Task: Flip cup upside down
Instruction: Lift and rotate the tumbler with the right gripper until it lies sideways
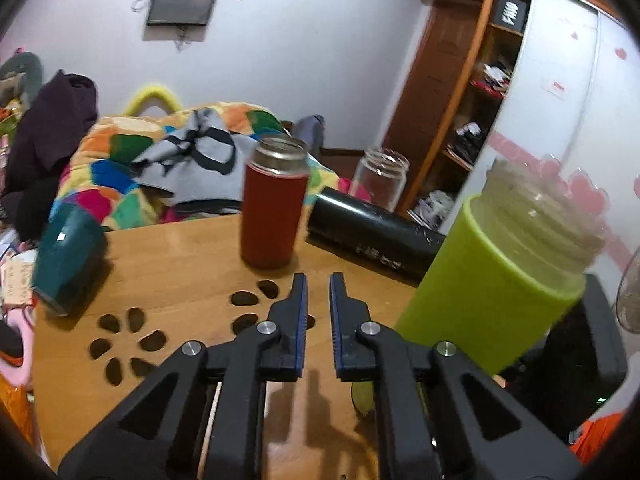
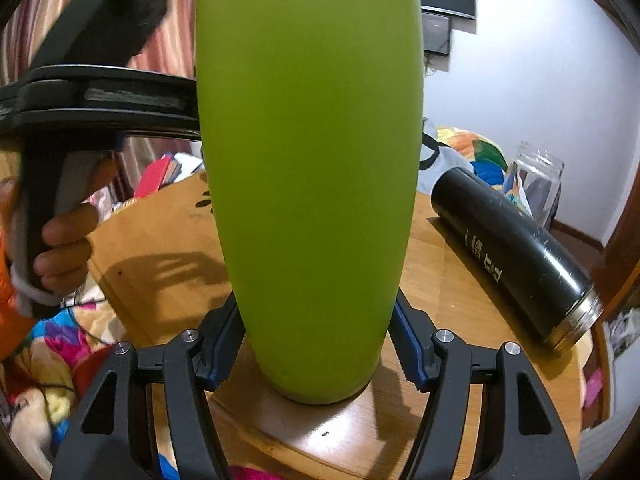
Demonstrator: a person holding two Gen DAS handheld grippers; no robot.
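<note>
A lime-green cup (image 2: 308,184) with a clear threaded mouth stands between my right gripper's (image 2: 318,344) blue-padded fingers, which are shut on its lower body. Its base sits just above or on the wooden table (image 2: 168,240). In the left wrist view the same cup (image 1: 492,280) shows at the right, tilted, mouth up. My left gripper (image 1: 319,316) hovers over the table with a narrow gap between its fingers and holds nothing. The left gripper's body and the hand that holds it fill the left of the right wrist view.
A red flask (image 1: 272,208) stands open at the table's middle. A black flask (image 1: 372,240) lies on its side. A clear glass jar (image 1: 380,178) stands behind it. A dark teal cup (image 1: 66,260) lies tilted at the left edge. A colourful quilt lies beyond the table.
</note>
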